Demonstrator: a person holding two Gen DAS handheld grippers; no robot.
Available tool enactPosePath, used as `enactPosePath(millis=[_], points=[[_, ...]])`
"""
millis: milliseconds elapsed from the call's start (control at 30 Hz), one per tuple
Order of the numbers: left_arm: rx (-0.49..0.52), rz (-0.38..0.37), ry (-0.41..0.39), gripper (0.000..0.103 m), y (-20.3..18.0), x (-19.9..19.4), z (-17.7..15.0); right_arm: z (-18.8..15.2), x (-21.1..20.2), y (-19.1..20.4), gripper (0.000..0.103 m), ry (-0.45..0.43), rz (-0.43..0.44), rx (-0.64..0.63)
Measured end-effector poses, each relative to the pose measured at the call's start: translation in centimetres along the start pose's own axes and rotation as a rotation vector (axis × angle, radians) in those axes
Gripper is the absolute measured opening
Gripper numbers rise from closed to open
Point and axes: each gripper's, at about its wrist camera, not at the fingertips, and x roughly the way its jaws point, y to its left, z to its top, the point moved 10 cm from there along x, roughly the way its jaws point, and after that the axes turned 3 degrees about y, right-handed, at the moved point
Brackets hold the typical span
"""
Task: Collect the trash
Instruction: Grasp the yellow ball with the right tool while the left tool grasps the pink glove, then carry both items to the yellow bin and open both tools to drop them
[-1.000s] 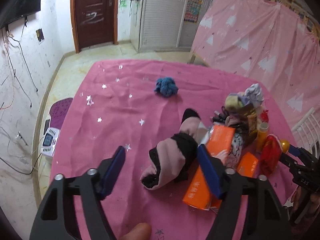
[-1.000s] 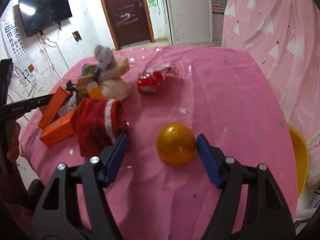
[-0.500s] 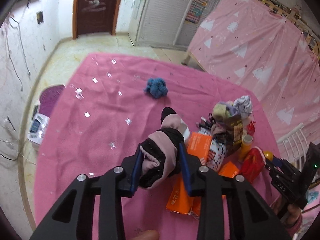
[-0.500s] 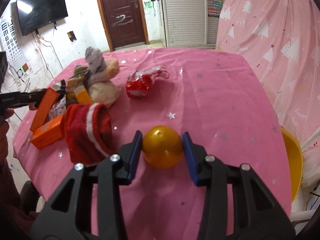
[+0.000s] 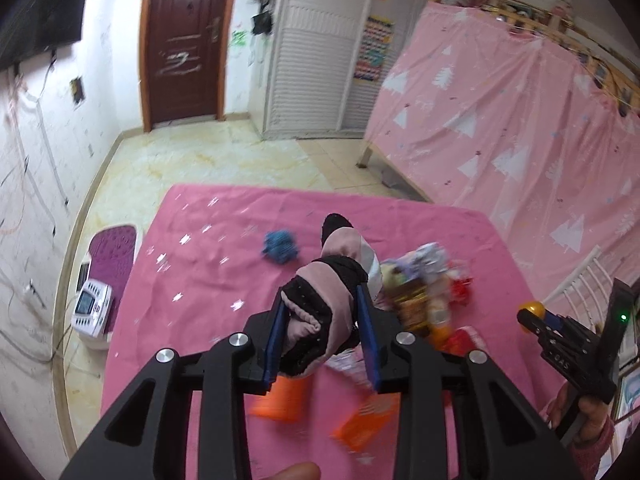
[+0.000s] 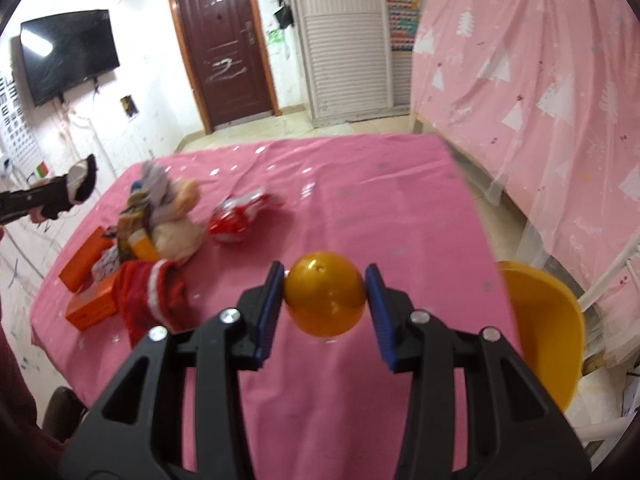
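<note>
My left gripper (image 5: 320, 300) is shut on a pink and black sock (image 5: 332, 276), which hangs in the air above the pink tablecloth (image 5: 200, 260). Between the blue pads of my right gripper (image 6: 325, 280) a gold ball (image 6: 324, 300) is clamped, lifted just off the cloth (image 6: 380, 200). A heap of wrappers and soft items (image 6: 160, 216) lies at the table's left in the right wrist view, beside two orange boxes (image 6: 86, 256), a red sock (image 6: 152, 296) and a red wrapper (image 6: 236, 220). A blue fabric wad (image 5: 280, 246) lies apart.
A yellow tub (image 6: 540, 328) stands off the table's right edge. On the floor to the left lie a white device (image 5: 92, 308) and a purple mat (image 5: 114, 252). A pink curtain (image 5: 500, 120) hangs to the right, and a brown door (image 5: 184, 40) is at the far wall.
Both grippers went from open to shut, the left on the sock and the right on the gold ball. Both then rose, taking the sock and the ball off the cloth.
</note>
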Motion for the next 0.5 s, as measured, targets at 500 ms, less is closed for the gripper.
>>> enactPosePath(millis=[500], points=[[0.291,-0.218,0.088,0.027,-25.1,5.1,0.1,0.6,-6.9,-13.9,0.039,-0.11,-0.158,0.139]])
